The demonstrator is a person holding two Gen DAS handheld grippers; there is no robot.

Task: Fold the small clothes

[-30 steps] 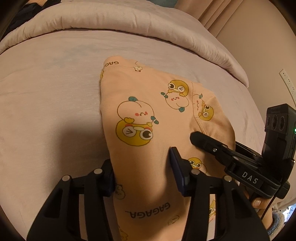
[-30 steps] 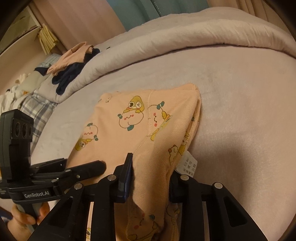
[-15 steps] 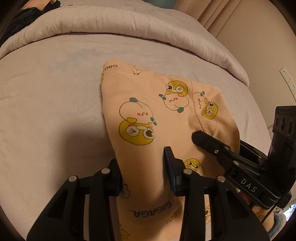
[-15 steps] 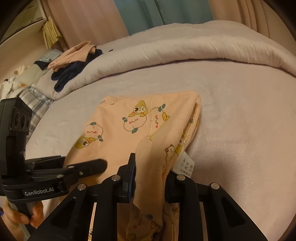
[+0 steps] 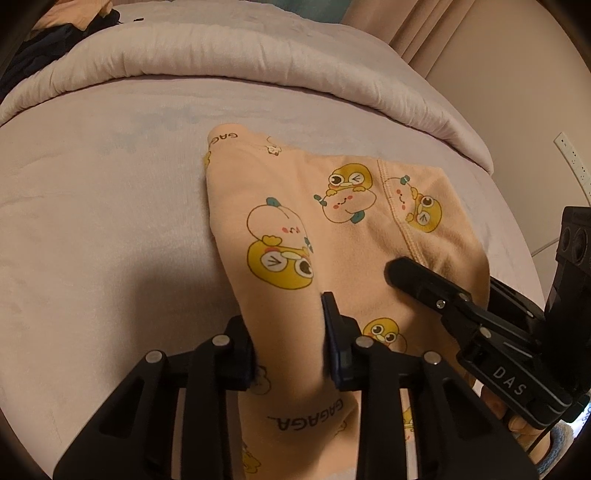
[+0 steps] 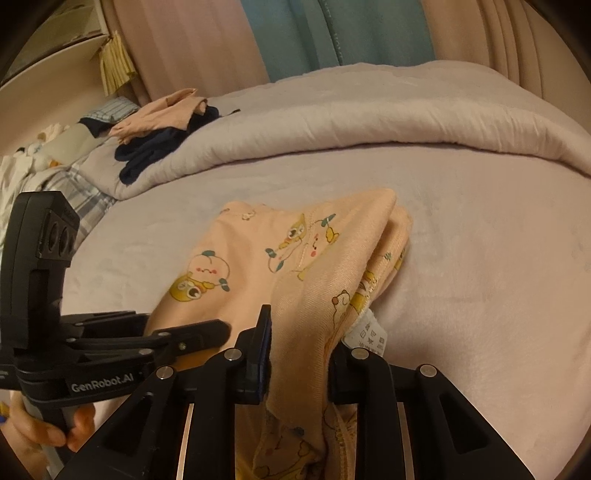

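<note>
A peach garment point(image 5: 288, 177) printed with cartoon ducks and peaches lies folded on the bed, its near end raised off the sheet. My left gripper point(image 5: 286, 332) has a bunched fold of it between its fingers; the jaws are closing and both pads touch the cloth. Just to the right, my right gripper point(image 5: 406, 269) reaches over the same garment. In the right wrist view the right gripper point(image 6: 299, 332) is shut on the garment's point(image 6: 258, 251) right edge, next to a white care label point(image 6: 367, 330). The left gripper point(image 6: 207, 332) shows at lower left, held by a hand point(image 6: 48, 435).
The pale bed sheet point(image 5: 92, 203) spreads on all sides of the garment. A rolled duvet point(image 6: 369, 122) runs along the far side. A pile of other clothes point(image 6: 159, 129) lies at the far left, with curtains point(image 6: 332, 33) behind. A wall socket point(image 5: 570, 158) sits at right.
The left jaws have narrowed onto the bunched cloth. The right gripper has risen a little with the garment's edge in it, and its view has tilted up toward the curtains.
</note>
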